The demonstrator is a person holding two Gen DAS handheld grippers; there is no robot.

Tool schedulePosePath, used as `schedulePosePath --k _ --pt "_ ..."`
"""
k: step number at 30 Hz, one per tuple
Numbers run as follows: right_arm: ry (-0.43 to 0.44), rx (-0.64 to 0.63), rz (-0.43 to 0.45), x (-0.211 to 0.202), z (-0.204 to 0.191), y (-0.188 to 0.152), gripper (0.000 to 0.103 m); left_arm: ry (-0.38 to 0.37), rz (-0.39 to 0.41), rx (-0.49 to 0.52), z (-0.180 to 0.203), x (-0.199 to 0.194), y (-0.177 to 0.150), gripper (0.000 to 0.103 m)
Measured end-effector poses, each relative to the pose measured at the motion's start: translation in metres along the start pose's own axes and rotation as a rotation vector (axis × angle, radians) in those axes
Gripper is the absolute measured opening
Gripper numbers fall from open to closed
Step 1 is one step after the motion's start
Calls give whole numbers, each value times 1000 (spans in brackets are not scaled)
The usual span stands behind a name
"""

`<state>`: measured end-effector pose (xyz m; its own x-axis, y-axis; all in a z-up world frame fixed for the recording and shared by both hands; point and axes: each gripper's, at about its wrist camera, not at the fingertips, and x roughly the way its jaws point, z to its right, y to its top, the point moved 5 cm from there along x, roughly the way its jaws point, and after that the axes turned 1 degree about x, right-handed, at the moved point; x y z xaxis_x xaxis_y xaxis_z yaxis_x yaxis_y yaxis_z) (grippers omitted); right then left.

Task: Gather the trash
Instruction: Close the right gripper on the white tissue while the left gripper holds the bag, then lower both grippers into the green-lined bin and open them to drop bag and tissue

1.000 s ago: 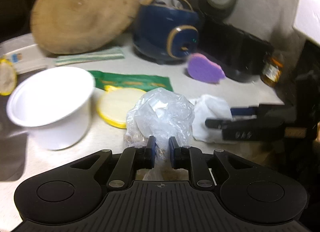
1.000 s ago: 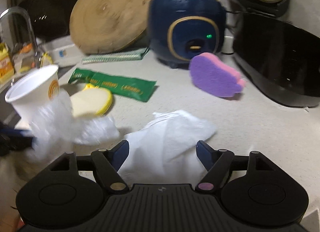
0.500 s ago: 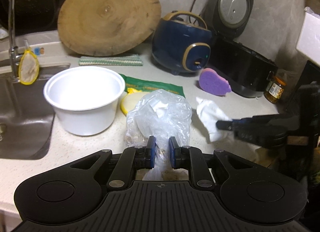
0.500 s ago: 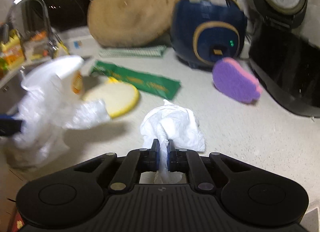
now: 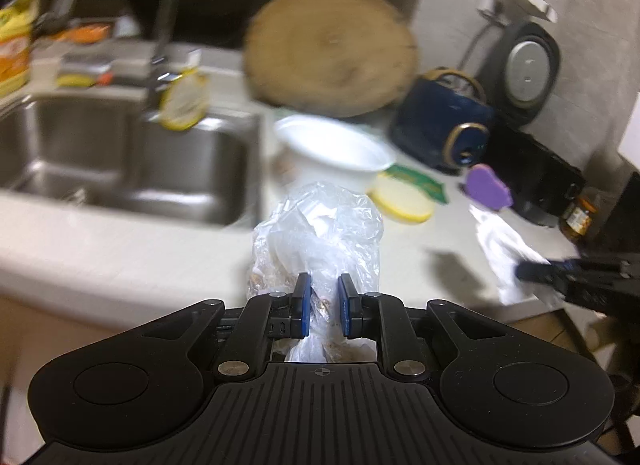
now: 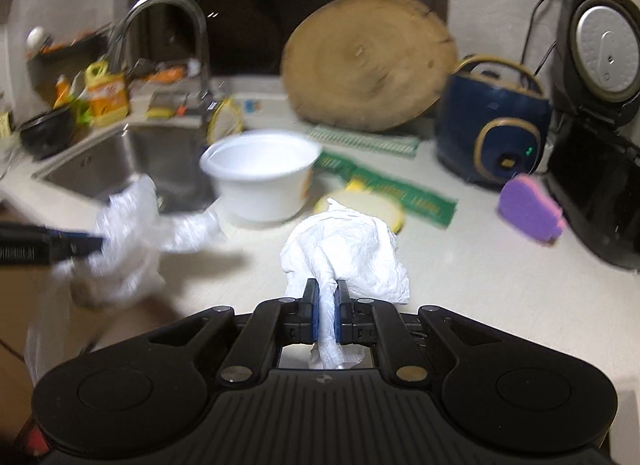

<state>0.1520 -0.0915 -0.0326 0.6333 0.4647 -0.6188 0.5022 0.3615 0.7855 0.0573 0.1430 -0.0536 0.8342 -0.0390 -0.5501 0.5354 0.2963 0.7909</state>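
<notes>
While clamped: L gripper (image 5: 323, 299) w/ bag (image 5: 320, 225)

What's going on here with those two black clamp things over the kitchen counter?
A person is clearing trash off the counter with a handheld gripper in each hand. The left gripper is shut on a crumpled clear plastic bag, and the right gripper is shut on a wadded white paper towel. A white bowl, a yellow lid and a green wrapper lie on the counter by the sink.

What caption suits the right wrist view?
Right gripper pinching a crumpled white tissue above the counter.
</notes>
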Motion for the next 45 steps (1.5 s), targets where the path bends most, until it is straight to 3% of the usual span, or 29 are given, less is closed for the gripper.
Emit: schedulePosePath --k 3,7,13,18,23,30,34,38,40,43,45 --pt "30 0 -87 0 -29 -32 7 48 -55 -43 -35 -12 -29 18" --pt "101 30 -269 19 -64 -78 7 114 -169 -105 -77 -16 -72 18" --pt "209 40 -506 51 -103 -138 7 238 -396 -191 -122 3 -156 18" --pt "248 67 -636 73 -106 -180 7 206 -563 -303 -127 44 -221 18" --pt "263 71 -744 113 -103 -233 7 152 -655 -364 -122 132 -279 18" --pt "258 33 -743 160 -96 -283 7 185 -748 -376 -138 261 -393 18" --pt "239 30 -770 189 -87 -313 7 233 -762 -425 -153 299 -435 18" --pt "258 29 -783 212 -90 -333 7 312 -836 -350 -159 332 -462 19" --pt "267 10 -779 223 -95 -338 7 315 -885 -342 -162 344 -475 20" --pt "271 -12 -770 237 -99 -340 7 296 -922 -405 -169 349 -484 21" --pt "279 -18 -761 239 -102 -334 7 280 -895 -476 -174 340 -475 21"
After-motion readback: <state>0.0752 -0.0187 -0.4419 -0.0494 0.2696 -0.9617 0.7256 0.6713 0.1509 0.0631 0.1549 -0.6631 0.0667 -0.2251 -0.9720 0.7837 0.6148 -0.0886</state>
